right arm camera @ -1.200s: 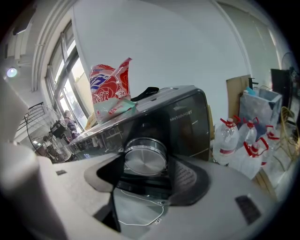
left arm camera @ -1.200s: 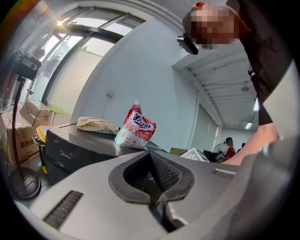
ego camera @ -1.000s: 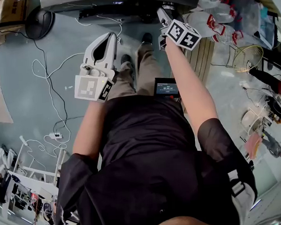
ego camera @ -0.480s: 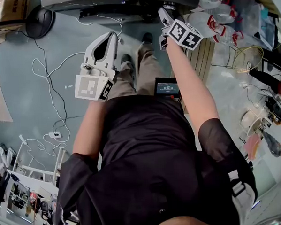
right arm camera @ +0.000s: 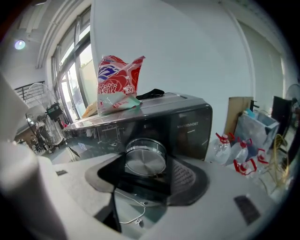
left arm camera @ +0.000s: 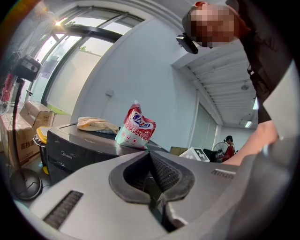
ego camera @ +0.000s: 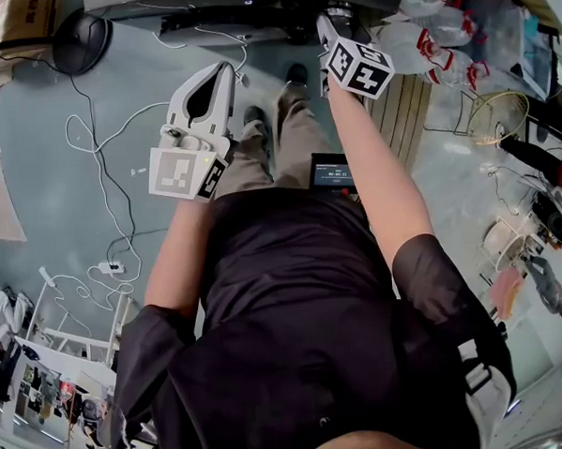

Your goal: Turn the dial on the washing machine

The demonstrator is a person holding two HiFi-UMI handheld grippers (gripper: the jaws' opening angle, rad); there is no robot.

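The dark washing machine (right arm camera: 187, 123) fills the middle of the right gripper view, its round silver dial (right arm camera: 145, 158) on the front panel. My right gripper (right arm camera: 147, 176) is shut on the dial, one pad on each side of its rim. In the head view the right gripper (ego camera: 332, 24) reaches to the machine's front (ego camera: 232, 4) at the top edge, arm stretched out. My left gripper (ego camera: 219, 81) hangs in the air short of the machine, jaws shut on nothing. The left gripper view shows its ribbed pads (left arm camera: 164, 171) meeting at the tips.
A red and white detergent pouch (right arm camera: 117, 84) and a folded cloth (left arm camera: 96, 124) lie on top of the machine. Clear bottles with red caps (ego camera: 422, 42) stand to the right. White cables (ego camera: 99, 153) trail over the floor on the left, near a fan base (ego camera: 79, 46).
The right gripper's marker cube has rolled while the gripper stayed at the dial. The left gripper has not moved.
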